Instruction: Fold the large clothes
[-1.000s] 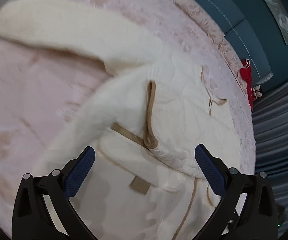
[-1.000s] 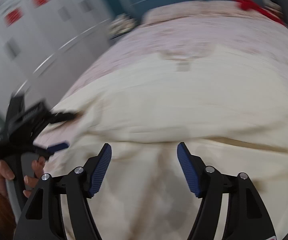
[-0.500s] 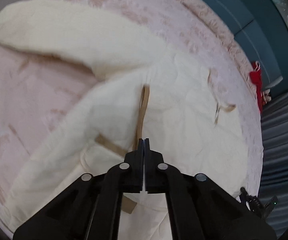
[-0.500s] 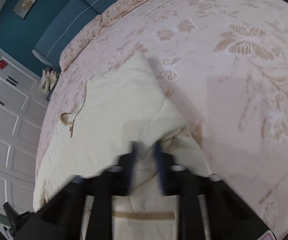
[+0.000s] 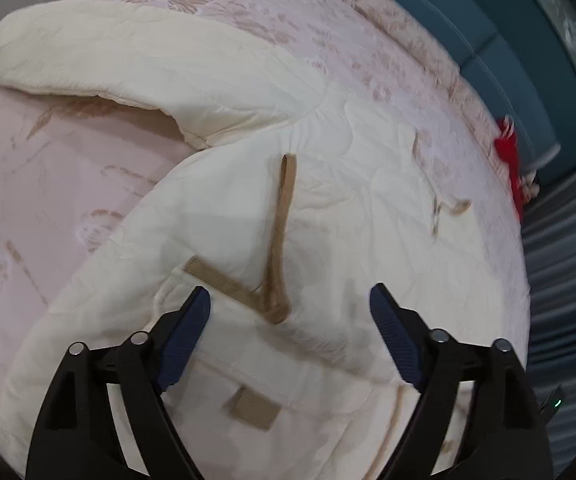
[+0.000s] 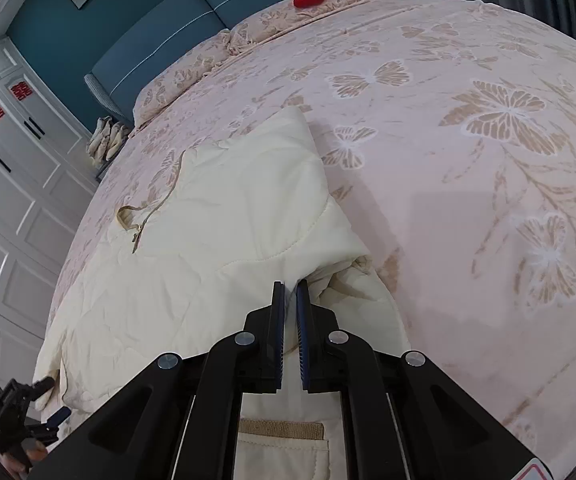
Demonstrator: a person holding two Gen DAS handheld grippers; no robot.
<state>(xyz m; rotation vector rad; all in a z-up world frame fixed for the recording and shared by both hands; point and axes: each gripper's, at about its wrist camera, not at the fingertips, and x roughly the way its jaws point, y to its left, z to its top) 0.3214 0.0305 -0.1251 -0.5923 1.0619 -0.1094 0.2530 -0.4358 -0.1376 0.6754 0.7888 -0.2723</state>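
A cream coat (image 6: 224, 240) is spread on the bed (image 6: 468, 168) — its fold pinched by the right tool (image 6: 290, 292) at lower centre; the left tool (image 5: 290, 300), just opened, is spread above a tan strap (image 5: 280, 240), nothing held.

Home bedroom, bed (image 6: 468, 208), padded headboard (image 6: 192, 16), white wardrobe (image 6: 4, 168)

Matt quilted cream coat (image 5: 216, 220), woven tan strap (image 5: 278, 240)
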